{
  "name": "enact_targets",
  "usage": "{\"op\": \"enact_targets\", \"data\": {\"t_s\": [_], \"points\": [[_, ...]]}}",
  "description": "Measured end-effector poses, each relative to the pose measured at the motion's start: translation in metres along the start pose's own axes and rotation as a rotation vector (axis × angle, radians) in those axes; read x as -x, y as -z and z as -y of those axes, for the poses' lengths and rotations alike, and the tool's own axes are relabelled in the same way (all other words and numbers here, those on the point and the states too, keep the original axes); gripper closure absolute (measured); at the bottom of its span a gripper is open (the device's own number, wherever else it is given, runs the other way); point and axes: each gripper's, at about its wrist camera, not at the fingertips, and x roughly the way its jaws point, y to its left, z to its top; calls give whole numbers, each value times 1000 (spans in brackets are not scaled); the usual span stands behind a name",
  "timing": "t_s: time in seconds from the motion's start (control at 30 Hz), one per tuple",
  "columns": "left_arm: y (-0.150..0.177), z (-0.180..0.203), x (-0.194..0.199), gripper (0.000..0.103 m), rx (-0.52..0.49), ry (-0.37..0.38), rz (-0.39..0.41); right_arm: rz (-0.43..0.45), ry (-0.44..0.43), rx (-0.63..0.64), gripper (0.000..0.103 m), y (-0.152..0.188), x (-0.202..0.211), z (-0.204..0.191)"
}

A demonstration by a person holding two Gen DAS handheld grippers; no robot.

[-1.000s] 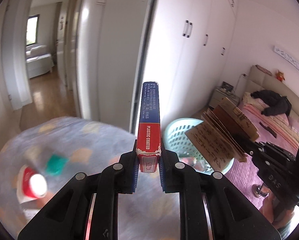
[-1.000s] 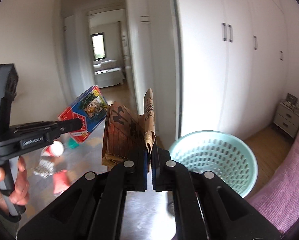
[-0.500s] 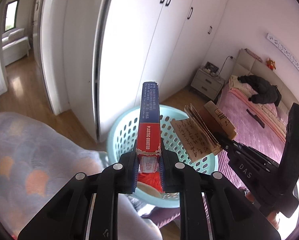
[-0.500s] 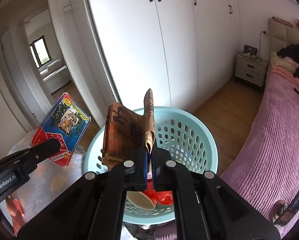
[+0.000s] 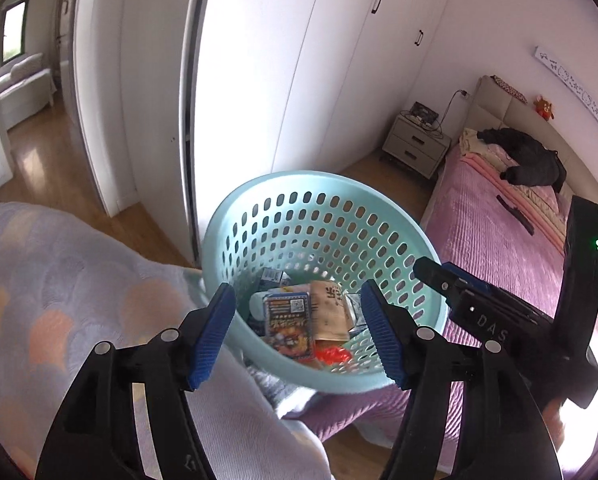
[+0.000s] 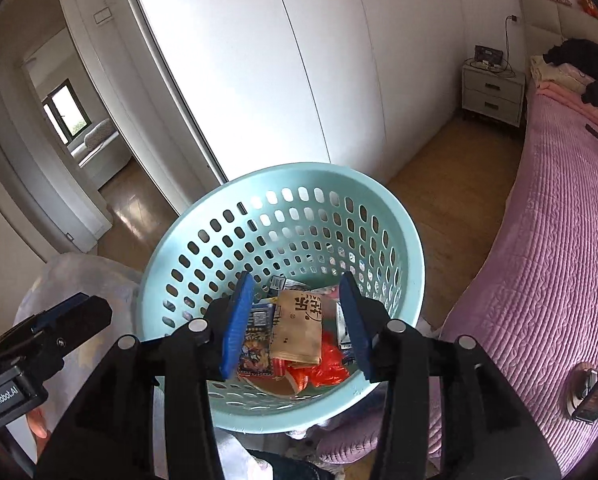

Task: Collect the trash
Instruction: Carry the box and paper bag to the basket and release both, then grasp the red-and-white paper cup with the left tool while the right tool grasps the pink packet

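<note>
Gaping empty over the basket (image 5: 319,188), both tools; only the right view shows the doorway (image 6: 79,128).

Tall white wardrobe doors with dark handles (image 5: 331,40) — along the wall. Pale two-drawer nightstand (image 5: 417,146) beside a bed with pink quilted cover (image 6: 559,260); black garment (image 5: 533,160) near the headboard. Wooden floor (image 5: 39,148). Pastel patterned blanket (image 5: 59,280) — lower left.

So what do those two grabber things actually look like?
Both are black plastic with silver screws and ribbed blue finger pads. The left gripper carries a white "GenRobot.AI" label; the right gripper reads "DAS" and shows a green light.
</note>
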Motion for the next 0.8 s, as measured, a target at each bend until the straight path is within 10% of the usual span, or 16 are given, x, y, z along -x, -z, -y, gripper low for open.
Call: {"op": "enact_targets", "data": {"t_s": [0.4,0.8], "points": [[32,-23,135,40,36,-139,219,86,-180,177,56,16,72,-98],[84,-143,242,24,249,-422,306,38,-396,446,56,87,85,-237]]}}
